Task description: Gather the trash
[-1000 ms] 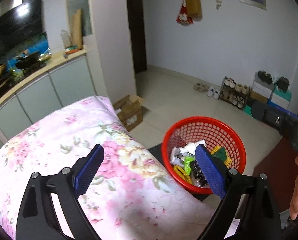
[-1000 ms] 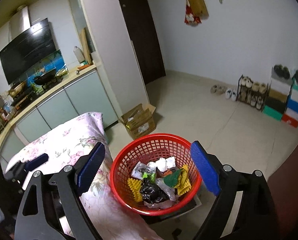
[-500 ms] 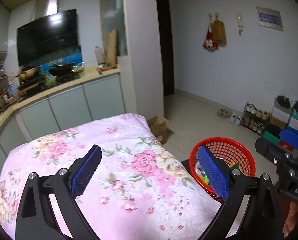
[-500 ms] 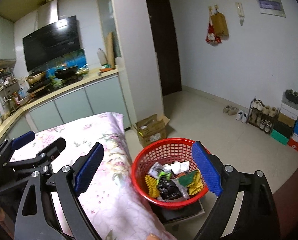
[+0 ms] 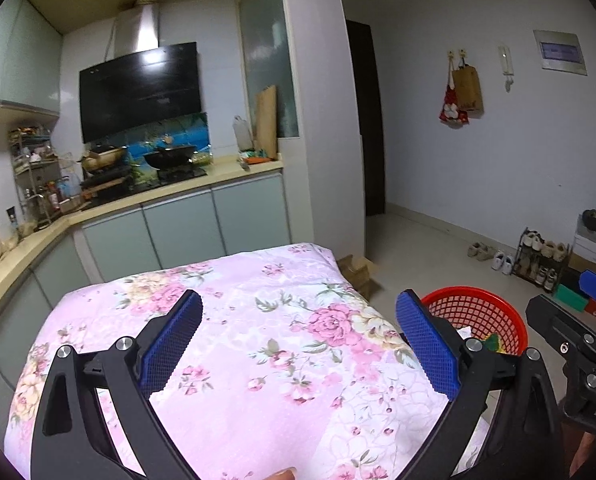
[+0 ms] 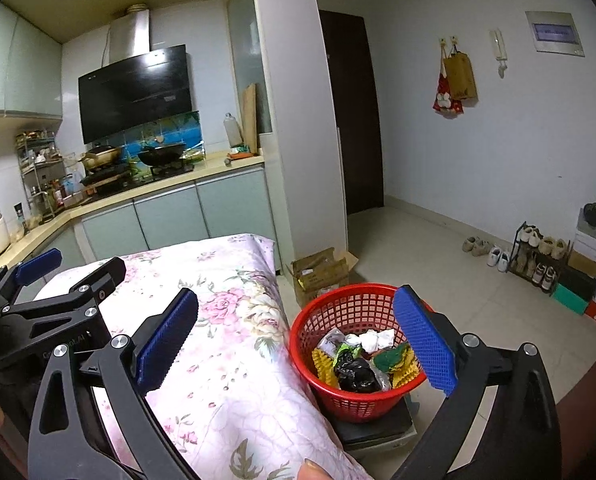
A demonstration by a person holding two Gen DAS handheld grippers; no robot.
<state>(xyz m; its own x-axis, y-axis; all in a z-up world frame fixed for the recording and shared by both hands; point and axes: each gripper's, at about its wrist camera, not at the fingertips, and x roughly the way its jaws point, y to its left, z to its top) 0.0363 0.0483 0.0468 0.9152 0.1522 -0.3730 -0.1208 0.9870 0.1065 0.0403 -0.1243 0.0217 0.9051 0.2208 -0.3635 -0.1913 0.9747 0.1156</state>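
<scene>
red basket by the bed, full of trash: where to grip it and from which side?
Take the red basket by its top rim, from above, one finger inside and one outside the near wall. The rolled rim is its stiffest part, the mesh sides taper, and the floral cover crowds one side. Both grippers look empty; the right gripper is opening.

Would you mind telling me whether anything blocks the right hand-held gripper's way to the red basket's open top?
Nothing visible does. The right hand-held gripper, jaws opening with nothing between them, looks straight at the red basket. The open top is uncovered, trash lying inside. The flowered cloth lies beside the basket.
</scene>
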